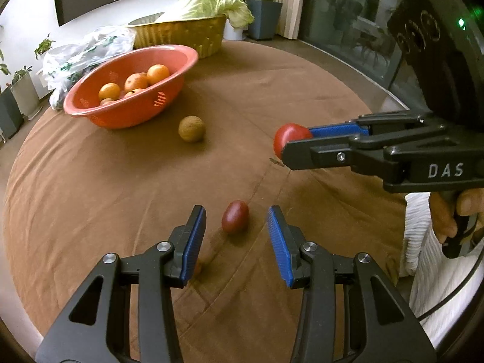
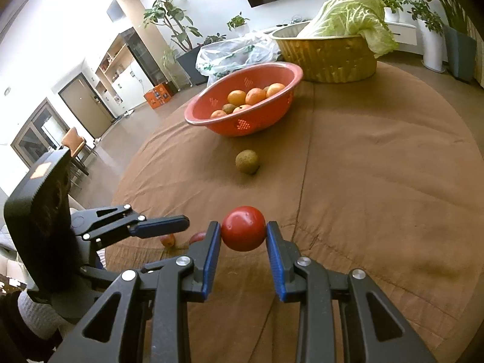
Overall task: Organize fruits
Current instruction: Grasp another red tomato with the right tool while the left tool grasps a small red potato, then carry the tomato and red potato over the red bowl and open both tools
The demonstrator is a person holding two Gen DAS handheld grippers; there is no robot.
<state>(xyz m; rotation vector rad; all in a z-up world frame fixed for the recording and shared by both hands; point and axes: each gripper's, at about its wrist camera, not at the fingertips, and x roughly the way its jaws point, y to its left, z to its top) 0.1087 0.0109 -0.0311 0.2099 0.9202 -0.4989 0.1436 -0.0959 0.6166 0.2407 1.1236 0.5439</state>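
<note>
**A:** Left wrist view: how much room do you have?

**B:** Your left gripper (image 1: 236, 227) has its jaws wide, a dark red oval fruit (image 1: 235, 216) lying on the brown cloth (image 1: 90, 187) between the fingertips, touching neither. Bare cloth runs up to the brown round fruit (image 1: 191, 129) at centre and the red basket (image 1: 127, 112) of oranges (image 1: 158, 73) at upper left. The table edge curves along the right.

**A:** And your right gripper (image 1: 295, 142)?

**B:** It comes in from the right edge, clamped on a red tomato (image 1: 287, 139), half hidden by the finger.

**A:** Right wrist view?

**B:** The smooth, glossy tomato (image 2: 243, 228) sits pinched between your blue pads (image 2: 211, 248) at lower centre. Open cloth (image 2: 378, 181) lies ahead; the basket (image 2: 242, 124) is at upper centre, the brown fruit (image 2: 247, 161) just before it. Two small reddish fruits (image 2: 168, 240) at lower left are partly covered; their kind is unclear.
</note>
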